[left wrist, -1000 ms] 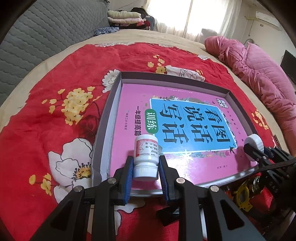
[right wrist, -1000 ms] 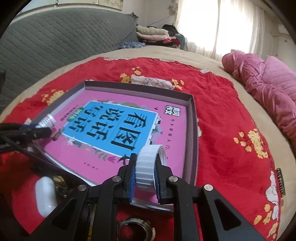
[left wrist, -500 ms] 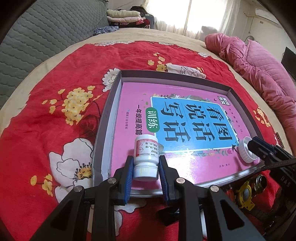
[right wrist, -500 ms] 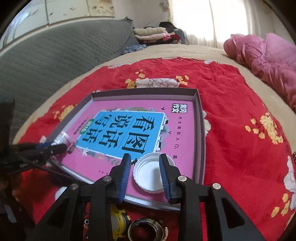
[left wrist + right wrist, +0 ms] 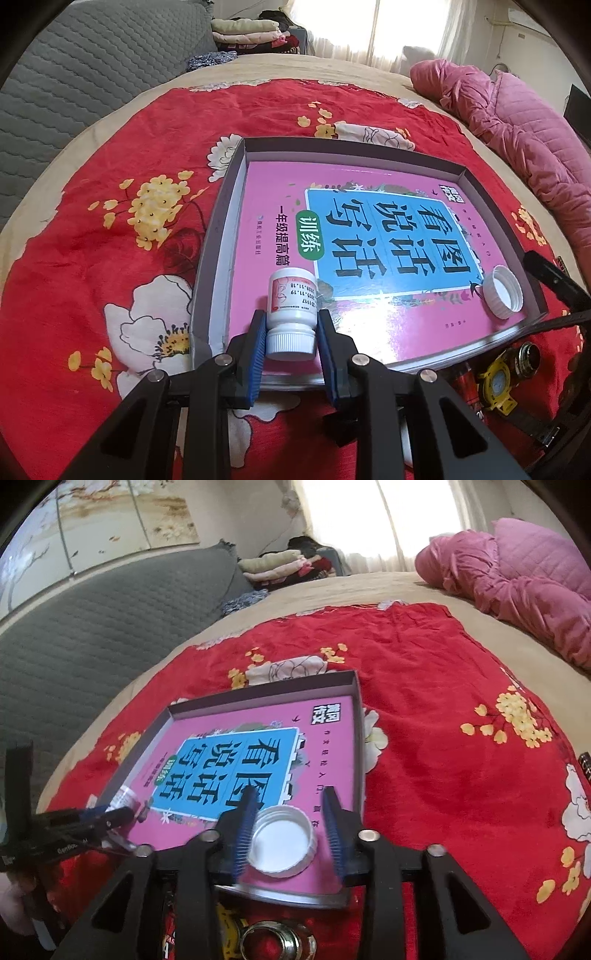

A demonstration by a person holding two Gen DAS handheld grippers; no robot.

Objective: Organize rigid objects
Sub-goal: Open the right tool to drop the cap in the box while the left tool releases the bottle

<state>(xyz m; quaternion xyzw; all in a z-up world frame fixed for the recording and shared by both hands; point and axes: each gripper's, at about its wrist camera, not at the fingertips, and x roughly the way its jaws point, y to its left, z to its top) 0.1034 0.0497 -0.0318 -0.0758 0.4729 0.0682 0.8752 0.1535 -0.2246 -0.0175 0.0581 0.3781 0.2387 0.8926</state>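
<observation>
Ahead of both claws, a red floral cloth (image 5: 110,229) carries a shallow grey tray (image 5: 218,236) holding a pink book (image 5: 369,258). The left gripper (image 5: 291,332), levelled low over the tray's near edge, is clenched on a white pill bottle (image 5: 293,306) lying cap-toward-camera on the book. The right gripper (image 5: 290,825) stands released; the white cap (image 5: 282,840) lies open-side up between its fingers, touching the left pad.
</observation>
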